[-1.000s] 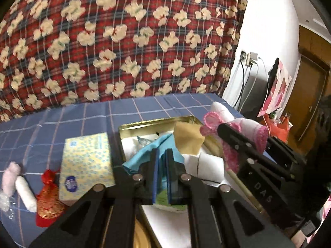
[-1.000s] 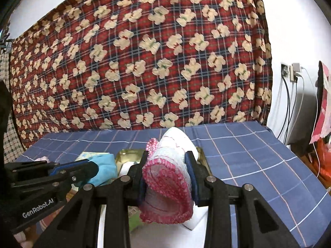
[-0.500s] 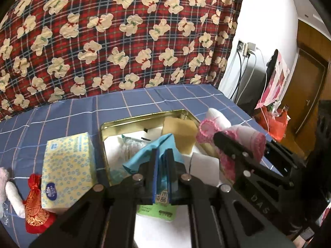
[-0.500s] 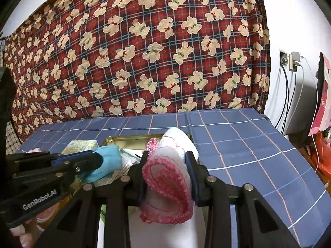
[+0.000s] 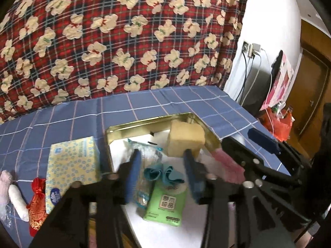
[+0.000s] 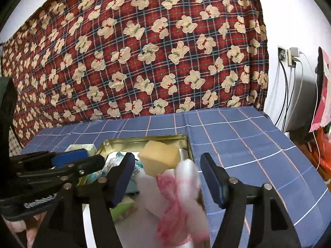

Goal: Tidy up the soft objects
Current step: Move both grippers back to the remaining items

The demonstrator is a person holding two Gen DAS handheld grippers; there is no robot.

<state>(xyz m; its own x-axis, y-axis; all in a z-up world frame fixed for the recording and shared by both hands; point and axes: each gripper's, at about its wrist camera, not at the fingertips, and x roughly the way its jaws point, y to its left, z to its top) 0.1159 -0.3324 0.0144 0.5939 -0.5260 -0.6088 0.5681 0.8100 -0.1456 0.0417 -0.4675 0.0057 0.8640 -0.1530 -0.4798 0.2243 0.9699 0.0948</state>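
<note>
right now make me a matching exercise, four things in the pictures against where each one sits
Things:
1. sponge
2. teal cloth
3. red pouch
4. pink towel

Places:
A. on the blue cloth, outside the tin, left of the tissue box
B. between the open fingers of the right claw
C. far corner of the gold tin
D. between the open fingers of the left claw, by the green tissue pack

Pairs: 1-C, 2-D, 3-A, 4-B
</note>
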